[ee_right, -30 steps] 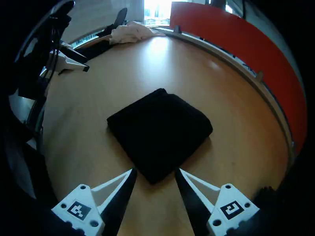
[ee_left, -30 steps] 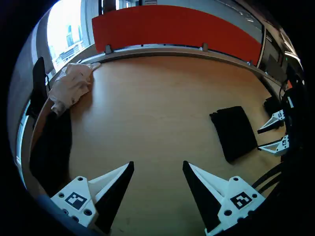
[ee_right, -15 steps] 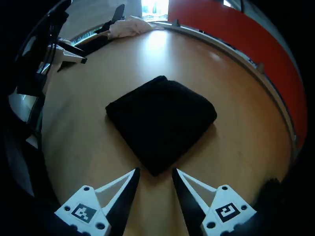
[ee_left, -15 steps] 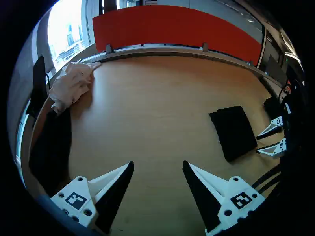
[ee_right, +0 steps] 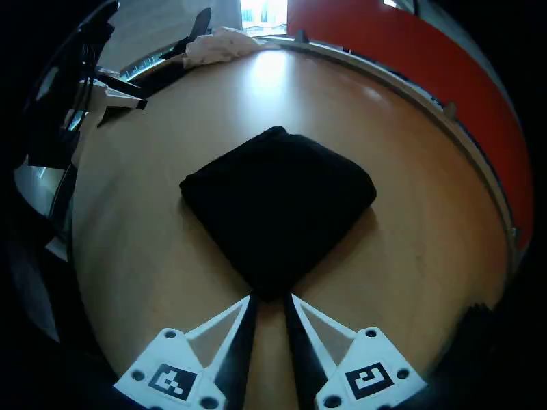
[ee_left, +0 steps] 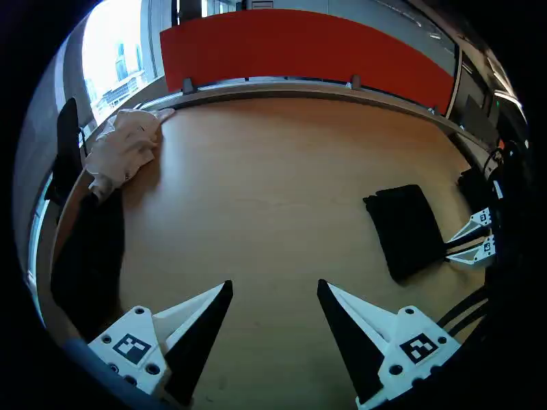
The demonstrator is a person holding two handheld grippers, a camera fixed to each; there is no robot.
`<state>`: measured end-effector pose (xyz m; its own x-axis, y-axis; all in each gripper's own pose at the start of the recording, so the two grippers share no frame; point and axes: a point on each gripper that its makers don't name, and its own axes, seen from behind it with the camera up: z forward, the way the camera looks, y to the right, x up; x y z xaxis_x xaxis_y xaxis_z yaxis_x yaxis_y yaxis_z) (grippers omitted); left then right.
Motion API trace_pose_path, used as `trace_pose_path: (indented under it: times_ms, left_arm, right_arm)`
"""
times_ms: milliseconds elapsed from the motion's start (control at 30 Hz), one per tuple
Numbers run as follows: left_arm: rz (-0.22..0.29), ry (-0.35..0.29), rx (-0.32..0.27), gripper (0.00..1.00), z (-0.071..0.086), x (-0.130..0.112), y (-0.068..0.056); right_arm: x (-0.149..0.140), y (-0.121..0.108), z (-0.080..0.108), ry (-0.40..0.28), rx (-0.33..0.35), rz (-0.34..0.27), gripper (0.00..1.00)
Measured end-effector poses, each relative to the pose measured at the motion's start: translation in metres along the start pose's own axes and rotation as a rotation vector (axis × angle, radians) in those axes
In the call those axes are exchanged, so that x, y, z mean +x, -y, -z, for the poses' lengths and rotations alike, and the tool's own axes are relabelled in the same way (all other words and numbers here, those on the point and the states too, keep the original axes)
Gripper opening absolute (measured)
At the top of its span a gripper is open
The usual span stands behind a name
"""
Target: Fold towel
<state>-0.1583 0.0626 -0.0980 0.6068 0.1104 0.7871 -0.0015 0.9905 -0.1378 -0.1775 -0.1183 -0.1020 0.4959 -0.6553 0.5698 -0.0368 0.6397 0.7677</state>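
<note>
Corner-grasp step: folded black towel was logged at 12 o'clock of right gripper, nearly closed about its near corner, pinch unconfirmed; left gripper was held wide open; firm pinch-and-lift judged needed next.

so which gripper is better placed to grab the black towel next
Right. The right gripper sits narrowed around the near corner of the black towel, though a firm pinch is unclear. The left gripper is open over the table, well away from it.
</note>
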Motion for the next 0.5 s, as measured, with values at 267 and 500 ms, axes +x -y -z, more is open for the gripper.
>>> trace_pose_path:
  times_ms: [267, 500]
  left_arm:
    - [-0.002, 0.002, -0.001, 0.92, -0.0003, -0.0011, -0.0009]
    - [-0.006, 0.003, -0.001, 0.92, -0.0008, -0.0009, -0.0015]
  right_arm:
    - [-0.0001, -0.0011, -0.0009, -0.004, 0.003, -0.015, 0.06]
    - [0.0004, 0.0000, 0.0012, -0.011, 0.003, -0.011, 0.04]
